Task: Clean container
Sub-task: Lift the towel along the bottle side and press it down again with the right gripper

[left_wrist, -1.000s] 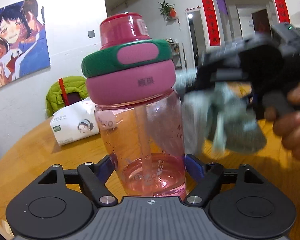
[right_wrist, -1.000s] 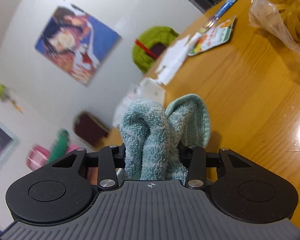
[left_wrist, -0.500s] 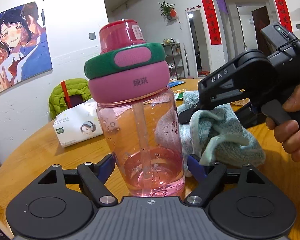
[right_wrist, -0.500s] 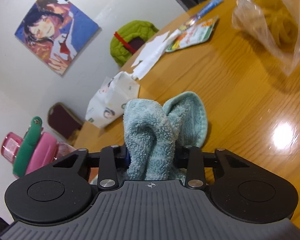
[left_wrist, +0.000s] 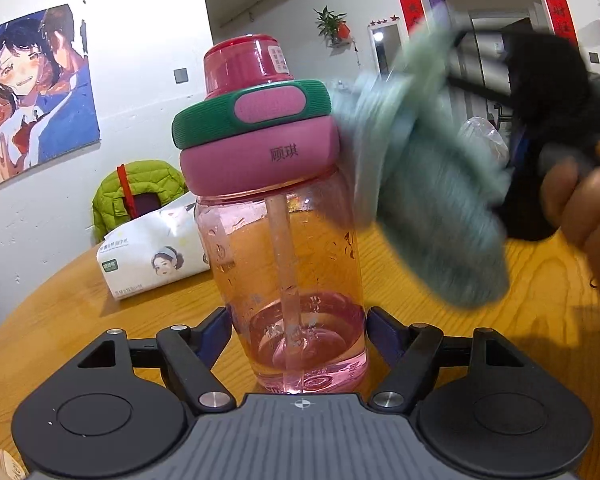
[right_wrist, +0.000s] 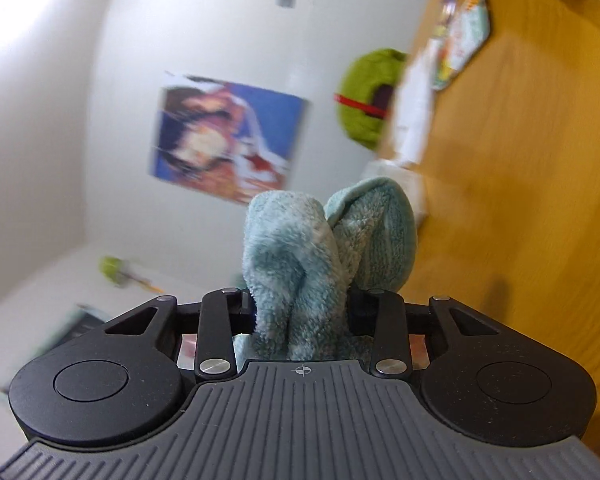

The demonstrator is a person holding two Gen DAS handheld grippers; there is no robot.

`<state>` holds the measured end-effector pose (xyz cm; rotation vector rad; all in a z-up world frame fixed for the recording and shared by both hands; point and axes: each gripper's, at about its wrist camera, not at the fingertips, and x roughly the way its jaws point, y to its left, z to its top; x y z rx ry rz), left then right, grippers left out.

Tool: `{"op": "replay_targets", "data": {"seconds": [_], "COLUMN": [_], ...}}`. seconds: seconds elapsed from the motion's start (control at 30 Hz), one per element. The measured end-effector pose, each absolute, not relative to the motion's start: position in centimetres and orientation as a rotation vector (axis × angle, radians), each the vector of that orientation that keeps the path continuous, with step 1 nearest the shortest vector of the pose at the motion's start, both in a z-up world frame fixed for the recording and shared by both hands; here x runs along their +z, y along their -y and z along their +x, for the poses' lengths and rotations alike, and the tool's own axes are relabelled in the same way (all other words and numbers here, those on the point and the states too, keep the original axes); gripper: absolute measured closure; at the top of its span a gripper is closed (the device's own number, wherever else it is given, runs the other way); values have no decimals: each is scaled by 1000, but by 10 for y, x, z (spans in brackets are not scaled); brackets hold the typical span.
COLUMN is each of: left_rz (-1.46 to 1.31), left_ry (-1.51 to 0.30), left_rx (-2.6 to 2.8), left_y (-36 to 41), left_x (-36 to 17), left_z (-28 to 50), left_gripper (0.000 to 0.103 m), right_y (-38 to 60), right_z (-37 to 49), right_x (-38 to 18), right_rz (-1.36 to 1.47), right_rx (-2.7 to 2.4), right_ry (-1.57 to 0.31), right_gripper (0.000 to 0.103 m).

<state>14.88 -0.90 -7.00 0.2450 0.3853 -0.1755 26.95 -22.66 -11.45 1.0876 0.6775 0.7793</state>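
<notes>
The right gripper (right_wrist: 302,308), clamping the teal towel (left_wrist: 432,208), has risen from the bottle's (left_wrist: 288,264) body to its lid (left_wrist: 256,152); wiping continues. The left gripper (left_wrist: 298,332) grips the bottle's base.

Tissue pack (left_wrist: 152,256) blocks bottle's (left_wrist: 296,264) left; cloth (left_wrist: 432,208) crowds right.

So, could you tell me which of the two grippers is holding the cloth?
The right gripper: its fingers are shut on the folded teal cloth. The left gripper instead clamps the base of the pink water bottle.
</notes>
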Motion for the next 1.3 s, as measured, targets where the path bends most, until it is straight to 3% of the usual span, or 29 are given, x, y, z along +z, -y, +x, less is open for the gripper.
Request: {"op": "replay_targets", "data": {"seconds": [0.2, 0.43, 0.67, 0.9, 1.13, 1.3], "left_rz": [240, 238, 240, 241, 239, 228], "left_ry": [-381, -380, -379, -380, -380, -388], "left_rx": [-177, -182, -177, -177, -175, -153], "left_y": [8, 8, 9, 10, 10, 11], "left_x": [-71, -71, -71, -71, -71, -70], "left_z": [150, 154, 154, 153, 155, 151], "left_gripper": [31, 31, 31, 31, 31, 29], "right_y": [200, 236, 204, 235, 205, 204], "right_z": [277, 259, 276, 257, 280, 278], "right_x": [-121, -98, -119, -96, -124, -117], "right_rz": [753, 1021, 729, 999, 783, 752], "right_rx": [555, 800, 554, 792, 559, 573], "right_ry": [-844, -545, -837, -522, -844, -776], "right_gripper": [65, 66, 65, 65, 64, 64]}}
